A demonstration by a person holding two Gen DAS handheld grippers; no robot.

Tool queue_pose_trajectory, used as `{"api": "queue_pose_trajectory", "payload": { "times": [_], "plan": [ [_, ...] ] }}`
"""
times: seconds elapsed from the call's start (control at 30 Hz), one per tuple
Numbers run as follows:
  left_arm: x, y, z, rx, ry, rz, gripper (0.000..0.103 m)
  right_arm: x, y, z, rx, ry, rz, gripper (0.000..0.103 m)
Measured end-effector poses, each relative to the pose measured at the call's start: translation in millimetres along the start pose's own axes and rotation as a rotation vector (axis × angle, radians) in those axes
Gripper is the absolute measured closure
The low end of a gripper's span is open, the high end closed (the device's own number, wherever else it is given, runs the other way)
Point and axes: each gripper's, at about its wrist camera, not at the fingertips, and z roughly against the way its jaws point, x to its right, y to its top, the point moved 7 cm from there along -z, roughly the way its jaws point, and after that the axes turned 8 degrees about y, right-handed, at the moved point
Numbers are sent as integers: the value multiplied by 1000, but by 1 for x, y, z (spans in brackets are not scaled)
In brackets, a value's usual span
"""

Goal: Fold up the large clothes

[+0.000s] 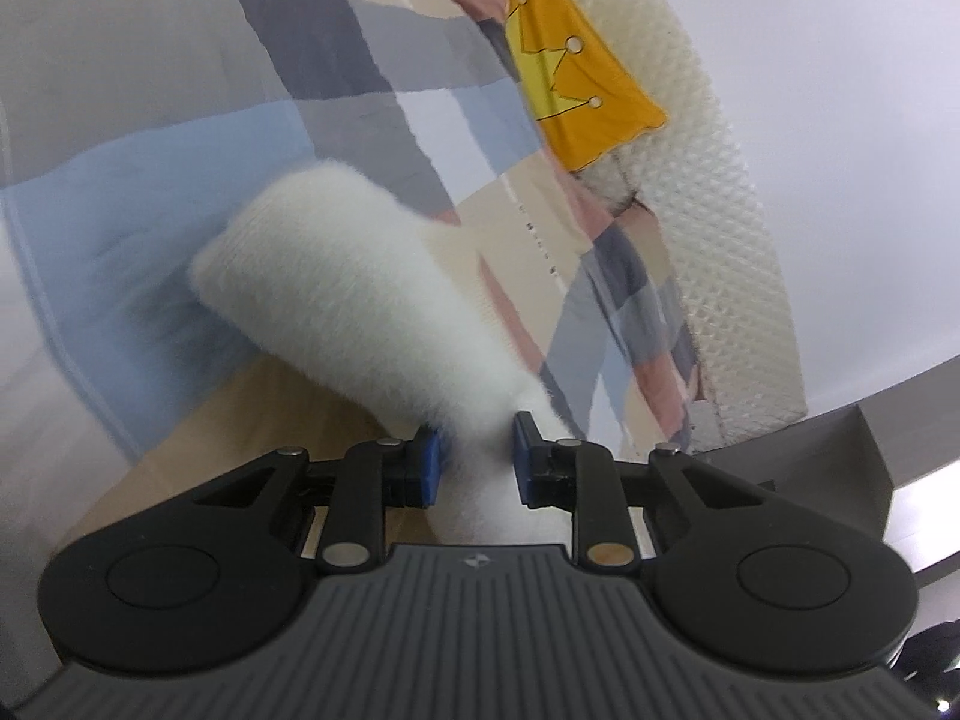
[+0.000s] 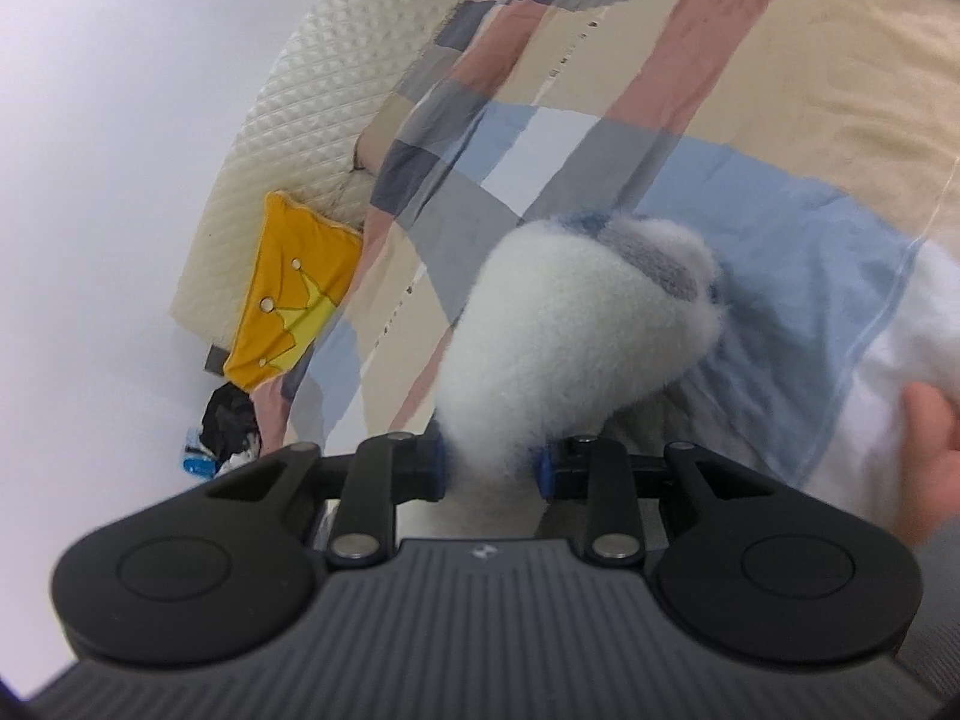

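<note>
- left gripper [image 1: 477,459] pinching white fuzzy garment [image 1: 354,276]
- right gripper [image 2: 491,468] pinching it too
- lift evenly, steer toward 12 o'clock over patchwork bedspread [image 1: 372,72]

Ahead of me lay a patchwork bedspread [image 1: 384,120] in blue, grey, pink and beige blocks. An orange cushion [image 1: 576,78] with a yellow crown leaned against the cream quilted headboard [image 1: 708,192], beside a white wall [image 2: 108,180].
</note>
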Motion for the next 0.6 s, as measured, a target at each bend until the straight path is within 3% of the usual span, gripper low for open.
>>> {"api": "queue_pose_trajectory", "payload": {
  "times": [0.3, 0.6],
  "plan": [
    [-20, -28, 59, -10, 24, 27, 76, -1, -24, 56, -39, -47, 12, 72],
    [-2, 0, 20, -48, 61, 56, 74, -3, -5, 20, -37, -91, -76, 66]
  ]
}}
